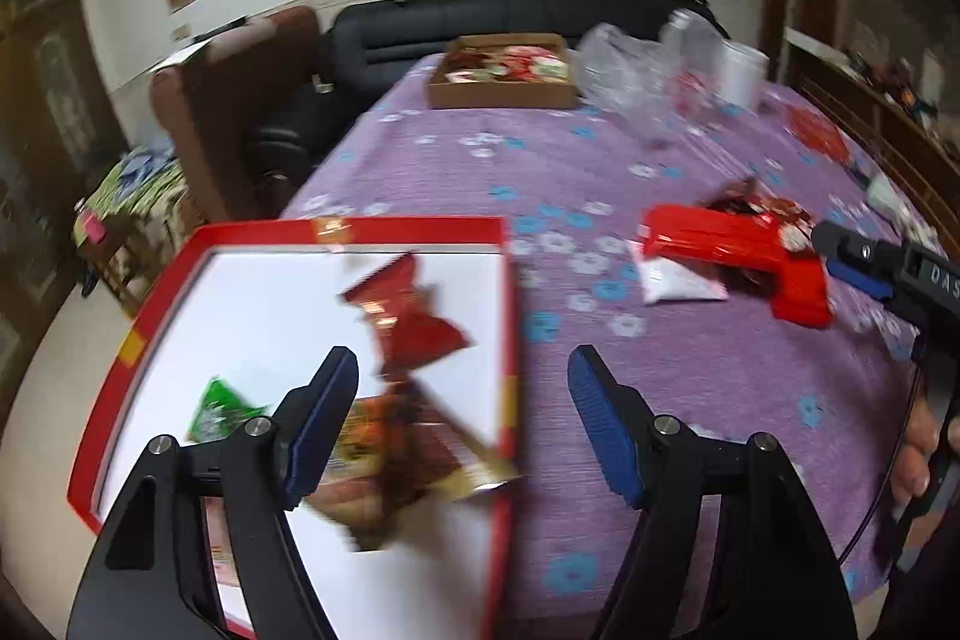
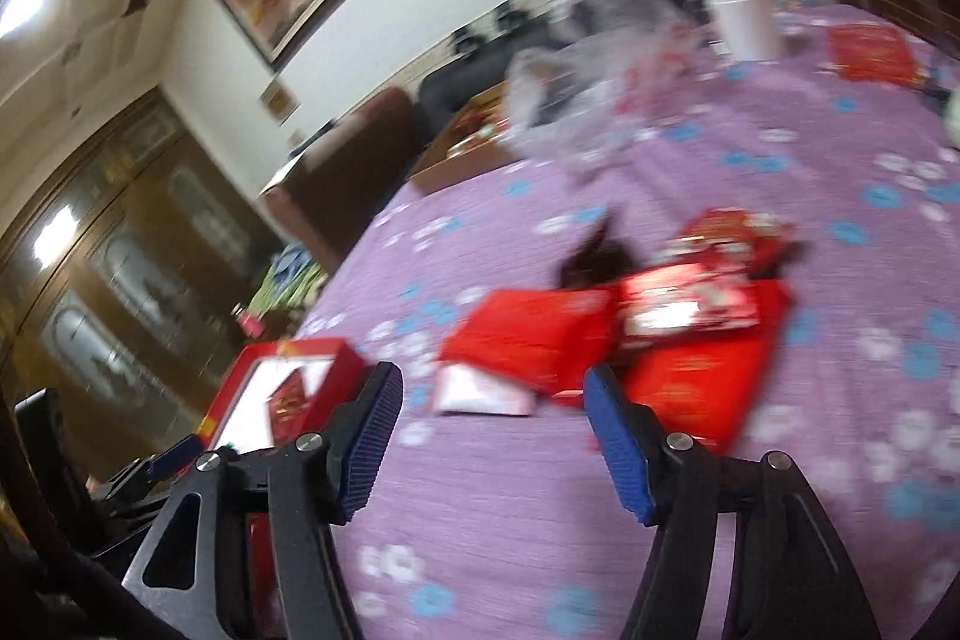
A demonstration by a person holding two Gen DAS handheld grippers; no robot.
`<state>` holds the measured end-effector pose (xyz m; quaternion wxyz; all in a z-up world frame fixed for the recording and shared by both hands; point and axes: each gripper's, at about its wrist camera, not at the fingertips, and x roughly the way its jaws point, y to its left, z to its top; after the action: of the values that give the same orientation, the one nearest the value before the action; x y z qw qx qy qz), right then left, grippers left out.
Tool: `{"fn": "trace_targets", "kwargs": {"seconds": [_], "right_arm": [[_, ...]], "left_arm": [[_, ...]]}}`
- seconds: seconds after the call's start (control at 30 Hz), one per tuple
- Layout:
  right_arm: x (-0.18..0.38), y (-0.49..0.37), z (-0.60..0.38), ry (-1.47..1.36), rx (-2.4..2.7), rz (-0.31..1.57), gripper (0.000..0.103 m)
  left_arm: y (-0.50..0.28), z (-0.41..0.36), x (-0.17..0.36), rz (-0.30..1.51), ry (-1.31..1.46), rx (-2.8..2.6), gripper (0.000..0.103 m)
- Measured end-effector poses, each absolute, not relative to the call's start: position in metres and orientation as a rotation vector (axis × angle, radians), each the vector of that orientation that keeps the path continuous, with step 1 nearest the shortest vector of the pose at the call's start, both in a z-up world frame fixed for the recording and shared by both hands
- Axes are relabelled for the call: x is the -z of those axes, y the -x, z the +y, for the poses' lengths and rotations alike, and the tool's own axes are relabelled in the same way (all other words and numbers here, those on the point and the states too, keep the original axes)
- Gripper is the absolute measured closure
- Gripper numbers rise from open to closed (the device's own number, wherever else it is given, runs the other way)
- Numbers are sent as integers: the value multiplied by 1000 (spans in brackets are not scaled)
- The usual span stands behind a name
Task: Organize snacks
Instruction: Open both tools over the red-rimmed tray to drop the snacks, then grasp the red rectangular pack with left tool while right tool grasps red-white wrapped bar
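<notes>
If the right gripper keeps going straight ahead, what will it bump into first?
Probably the pile of red snack packets lying on the purple tablecloth. The right gripper is open and empty, with only bare cloth between its fingers and that pile. Blur makes depth hard to judge, so it might touch the cloth first.

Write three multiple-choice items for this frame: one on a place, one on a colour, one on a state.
1. Where does the green packet lie?
A. in the red-rimmed tray
B. in the cardboard box
C. on the sofa

2. What colour is the tablecloth?
A. green
B. purple with flowers
C. plain white

3. How is the left gripper?
A. shut on a packet
B. open, holding nothing
C. out of view

Key: 1 A, it lies on the tray's white floor; 2 B, purple with blue and white flowers; 3 B, fingers spread, nothing gripped.
</notes>
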<state>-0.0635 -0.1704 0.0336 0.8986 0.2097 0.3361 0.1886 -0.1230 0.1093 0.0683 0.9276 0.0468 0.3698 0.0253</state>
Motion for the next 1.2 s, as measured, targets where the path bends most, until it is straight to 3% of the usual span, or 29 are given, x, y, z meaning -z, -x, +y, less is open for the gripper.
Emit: {"fn": "trace_targets", "kwargs": {"seconds": [0.47,1.2], "right_arm": [[-21,78,-226,-388,-236,720,36],[-19,0,-219,-446,-337,846,40]], "left_arm": [[97,23,-52,838,-259,82,30],[19,-4,-61,799,-285,93,30]]}}
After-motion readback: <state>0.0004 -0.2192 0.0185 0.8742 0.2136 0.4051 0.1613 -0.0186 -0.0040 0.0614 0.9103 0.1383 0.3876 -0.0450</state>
